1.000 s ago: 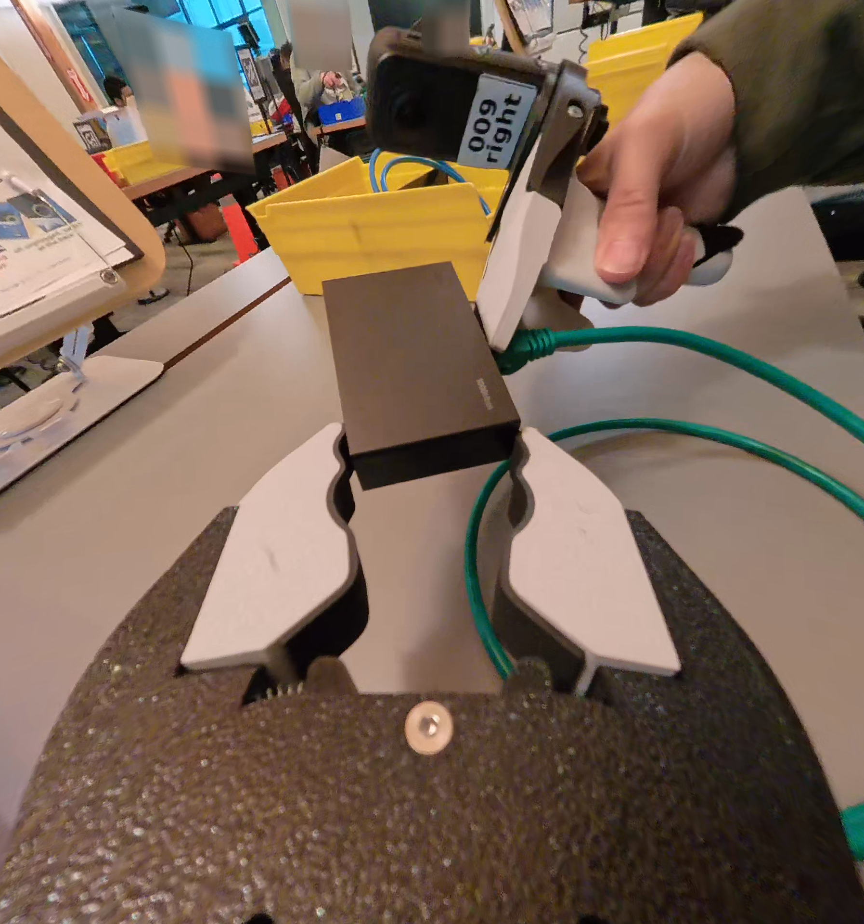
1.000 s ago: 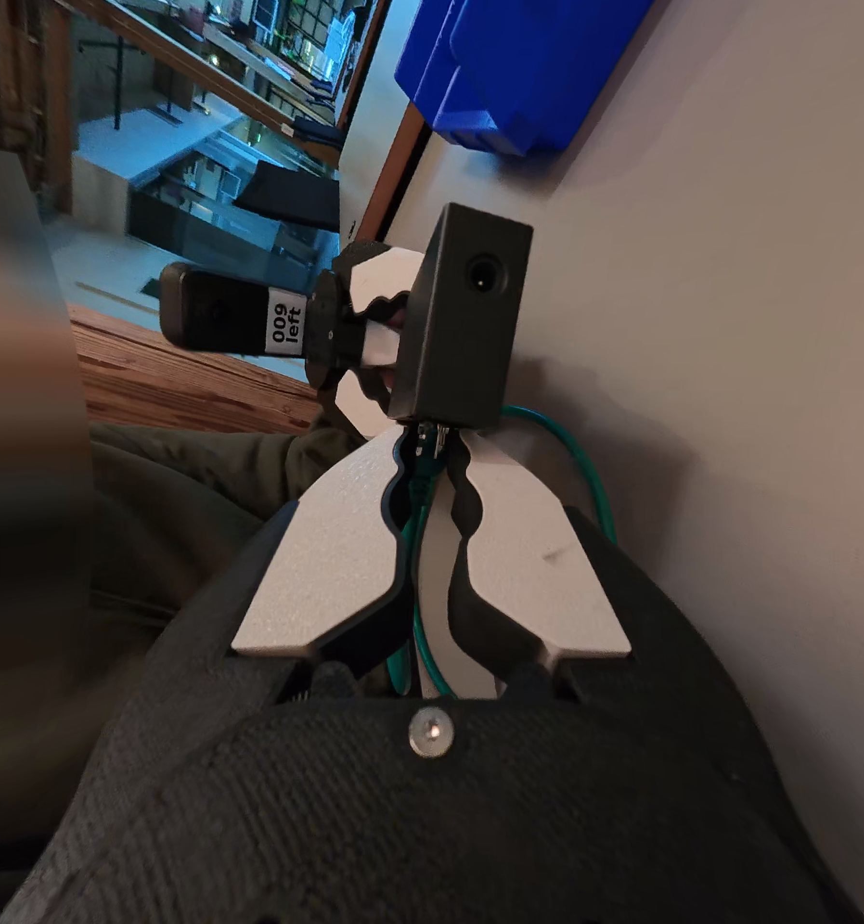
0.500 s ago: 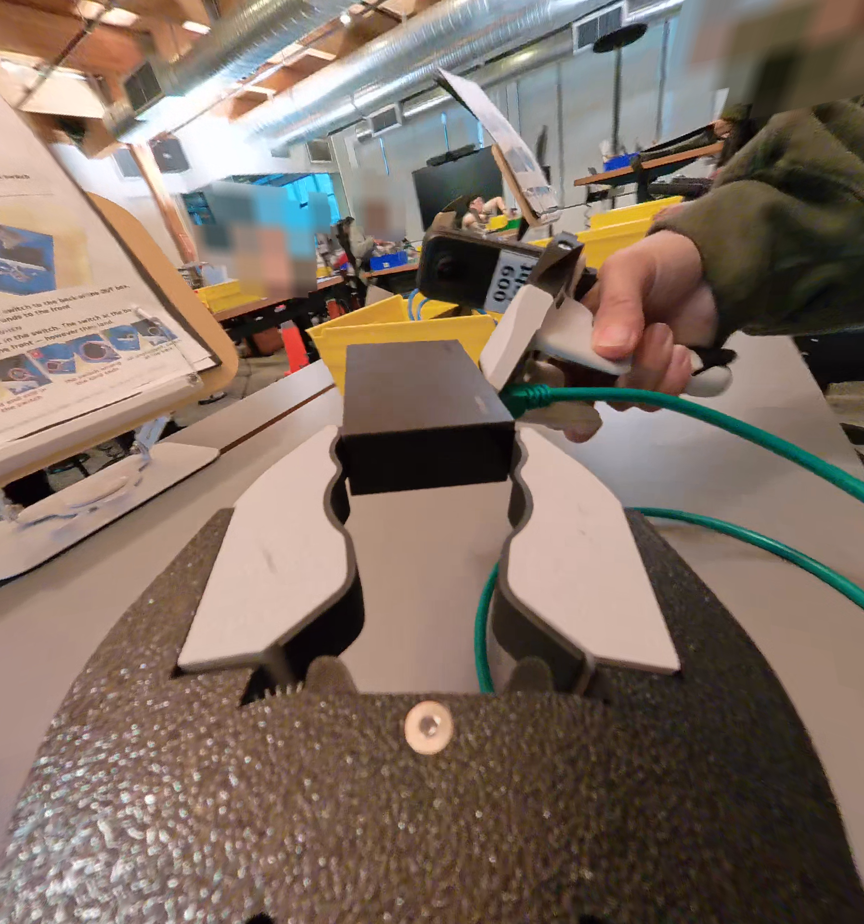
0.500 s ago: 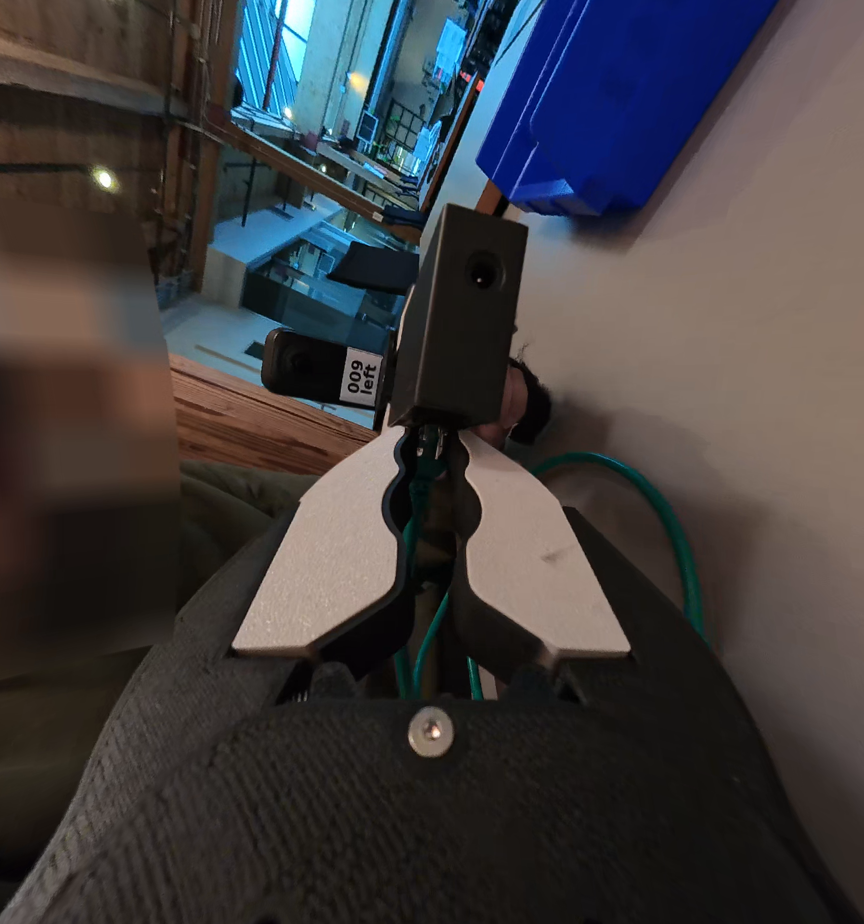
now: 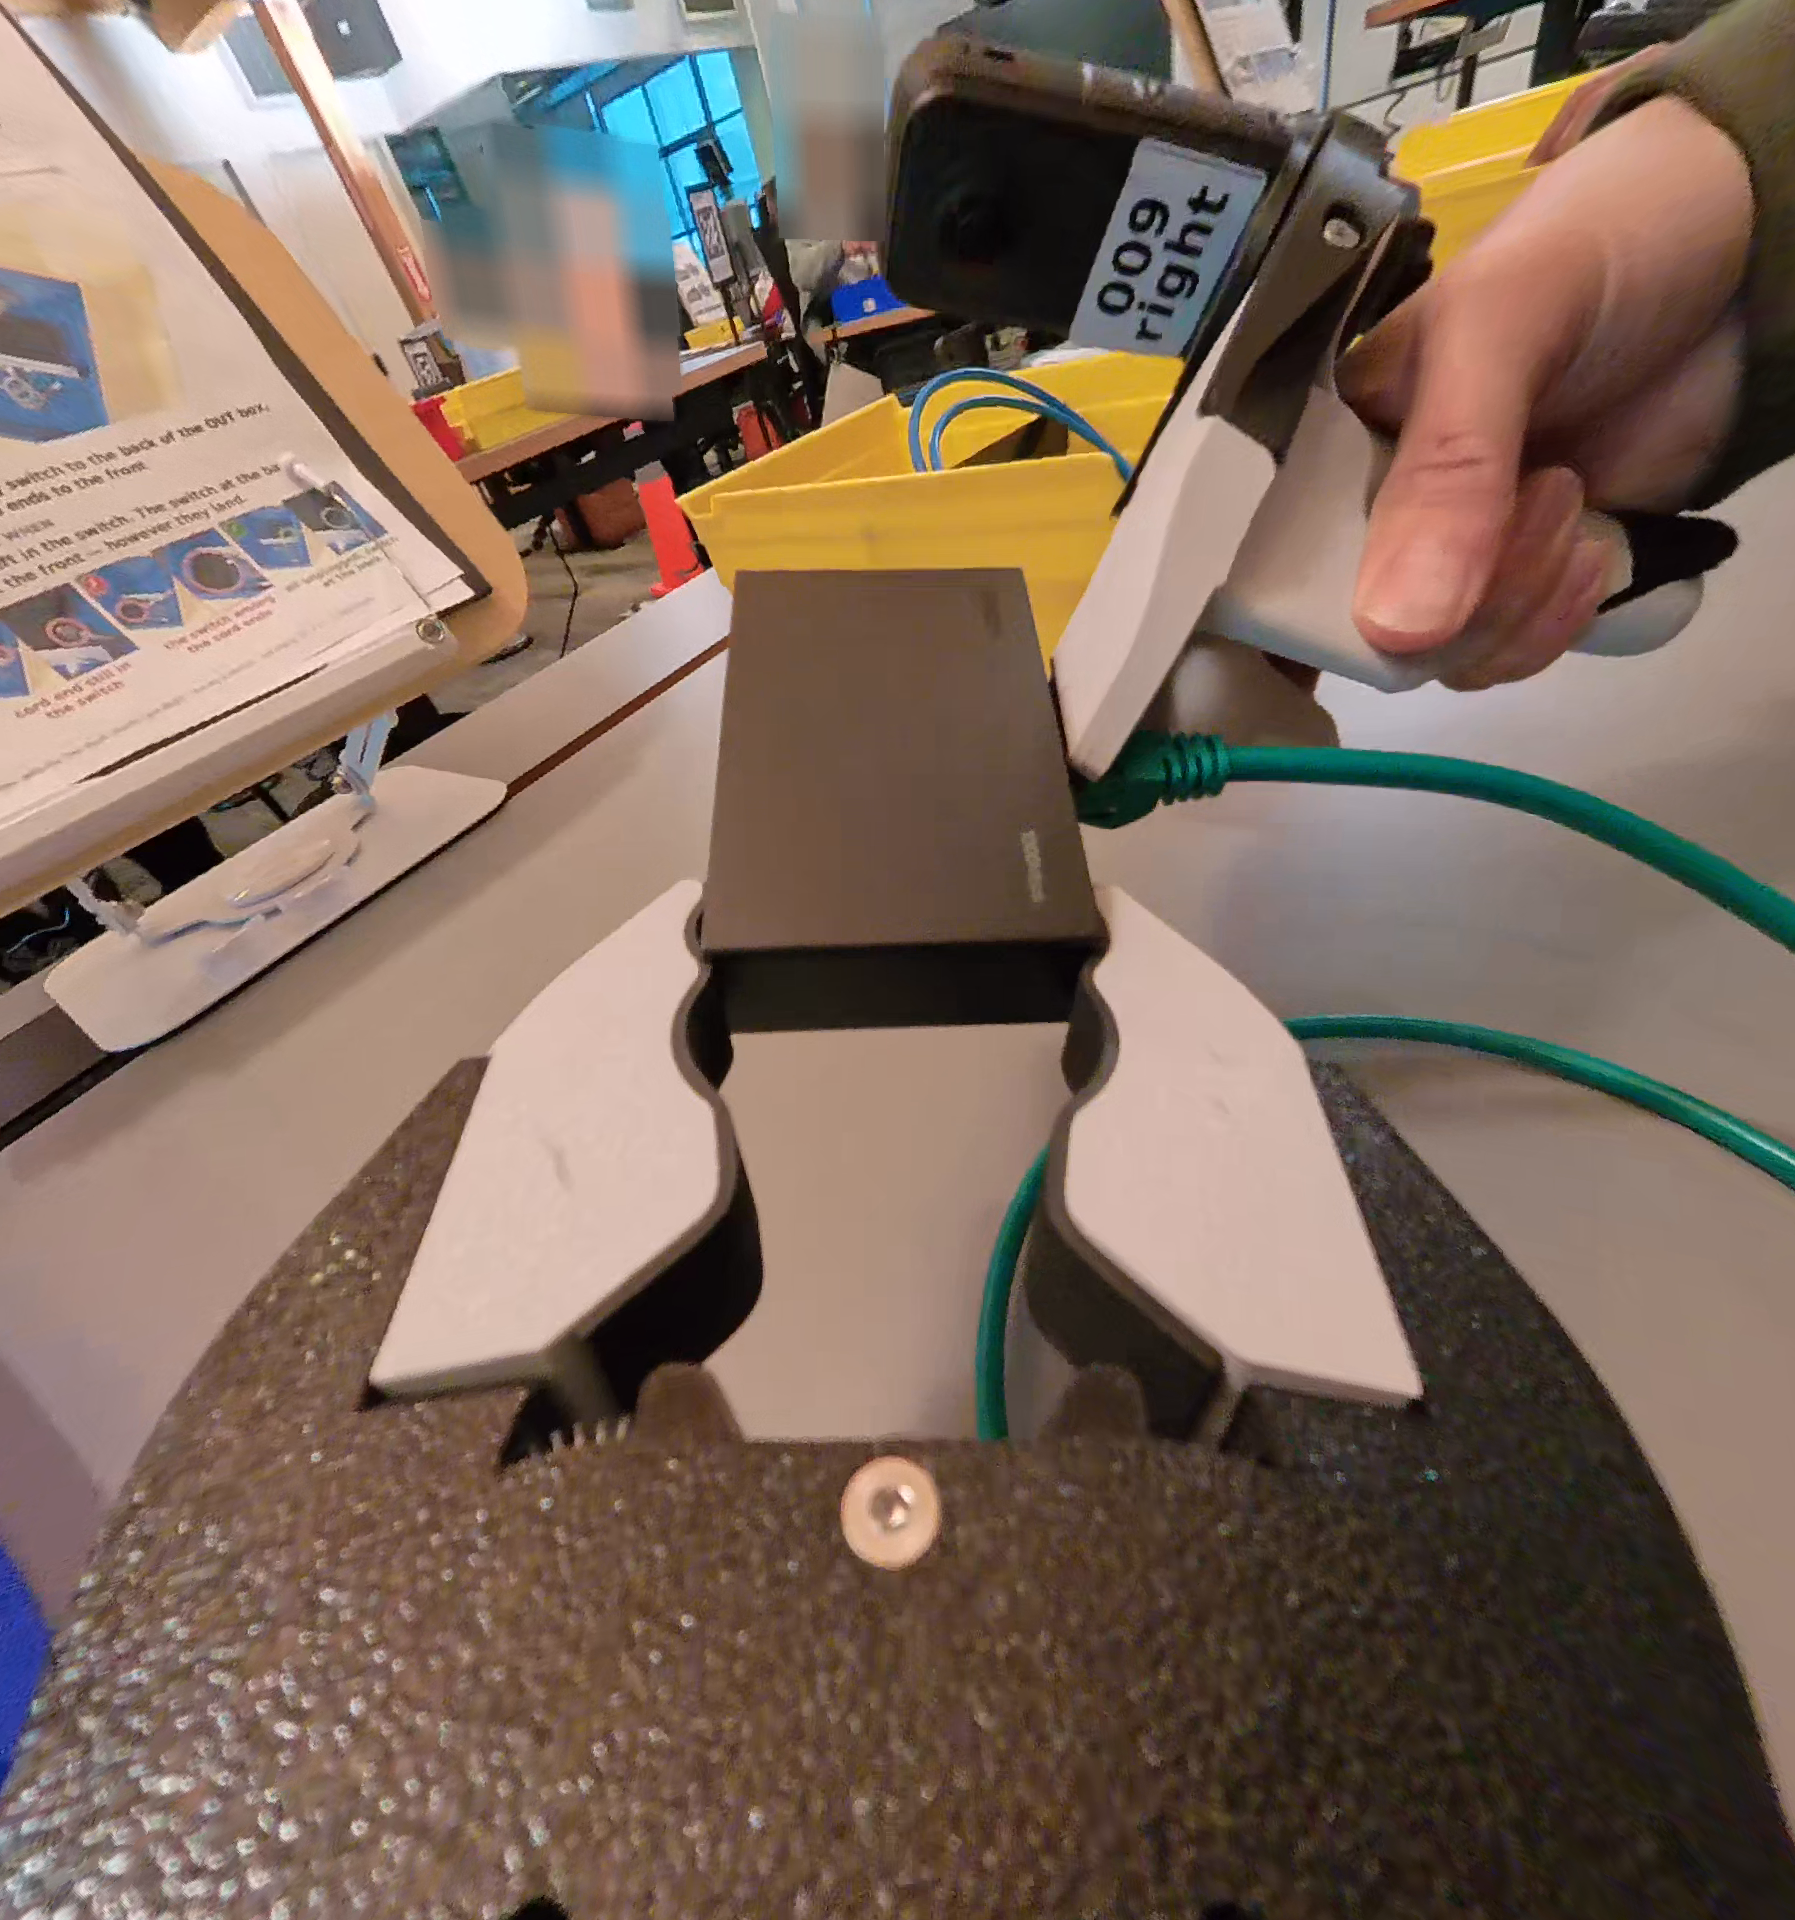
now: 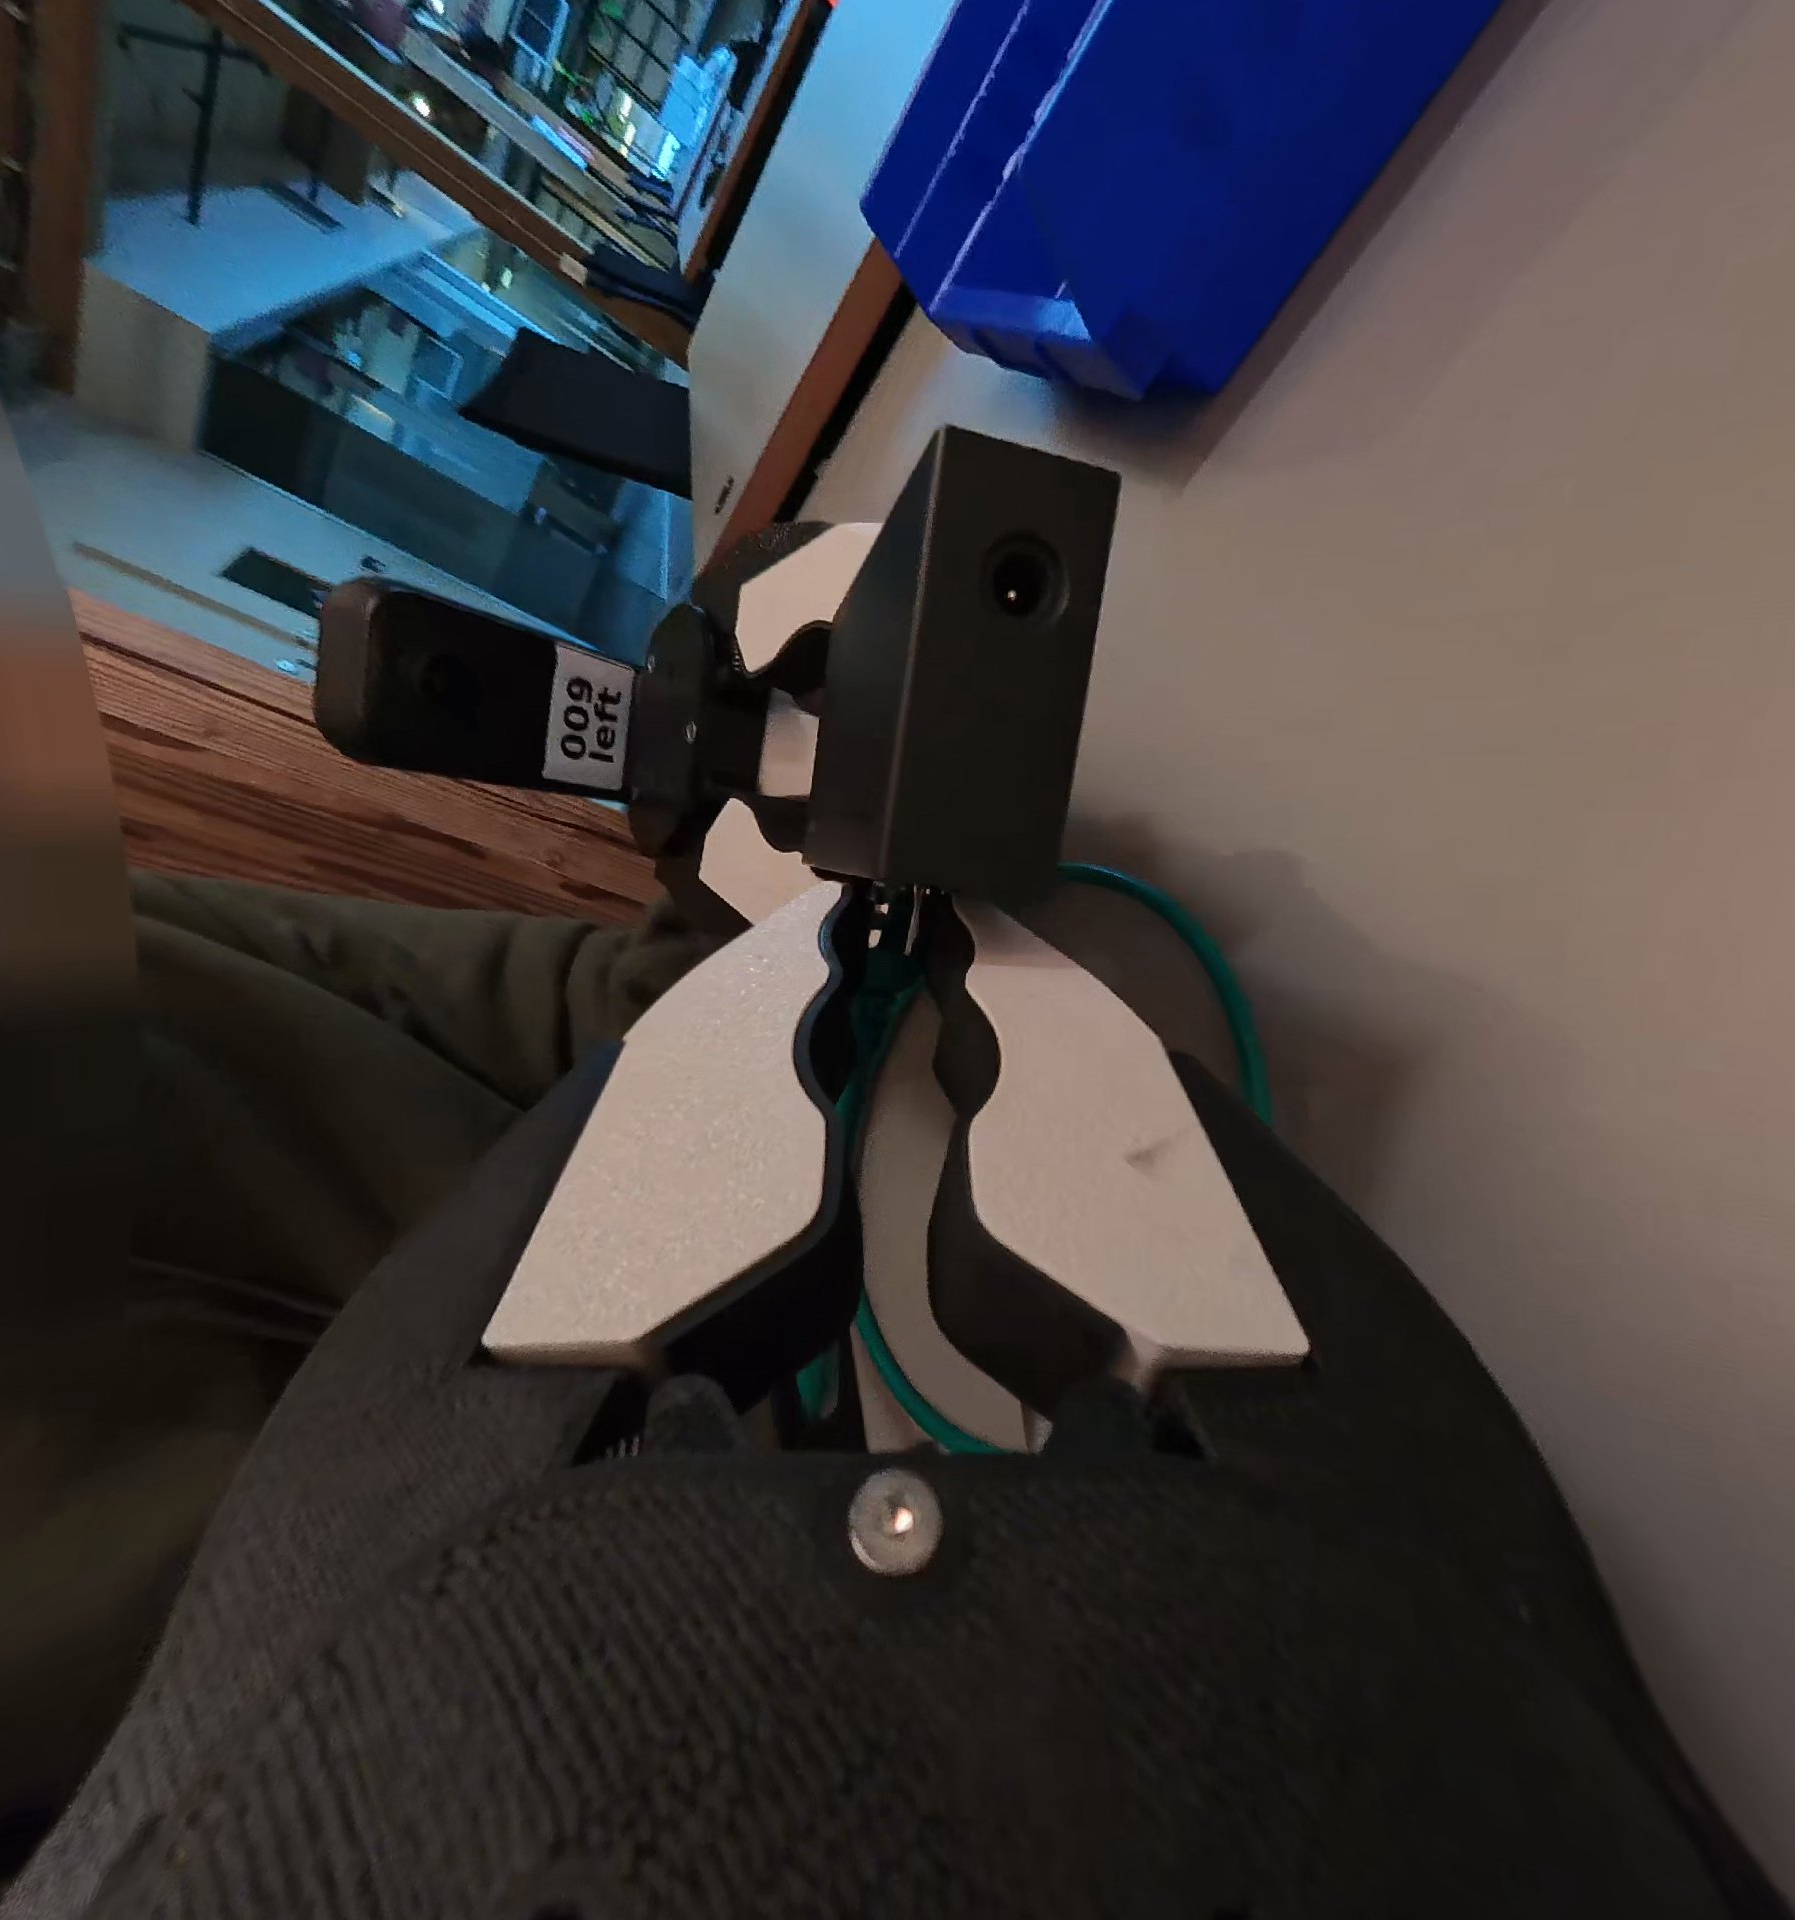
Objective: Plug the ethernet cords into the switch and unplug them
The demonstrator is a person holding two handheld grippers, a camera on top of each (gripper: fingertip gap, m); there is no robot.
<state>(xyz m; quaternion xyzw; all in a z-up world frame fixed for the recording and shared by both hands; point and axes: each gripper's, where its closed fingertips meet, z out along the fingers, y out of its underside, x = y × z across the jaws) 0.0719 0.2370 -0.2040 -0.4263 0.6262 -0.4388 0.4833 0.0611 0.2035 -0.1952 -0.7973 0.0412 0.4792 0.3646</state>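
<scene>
In the left wrist view, the left hand-held gripper (image 5: 898, 987) pinches the near end of the flat black rectangular switch (image 5: 888, 758) above the grey bench (image 5: 1444, 914), while the right hand-held gripper (image 5: 1106, 743) pinches the plug of the green ethernet cord (image 5: 1495, 790) at the switch's right side, before a yellow plastic bin (image 5: 872, 520). In the right wrist view, the right hand-held gripper (image 6: 898, 920) is pressed on the green plug at the switch (image 6: 966, 665), near a blue bin (image 6: 1163, 177).

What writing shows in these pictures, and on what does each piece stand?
I name carriers only, without copying.
Label on camera, left wrist view.
Label on camera, right wrist view.
Sheet on stand: printed lines.
Switch edge: tiny print, too small to read.
</scene>
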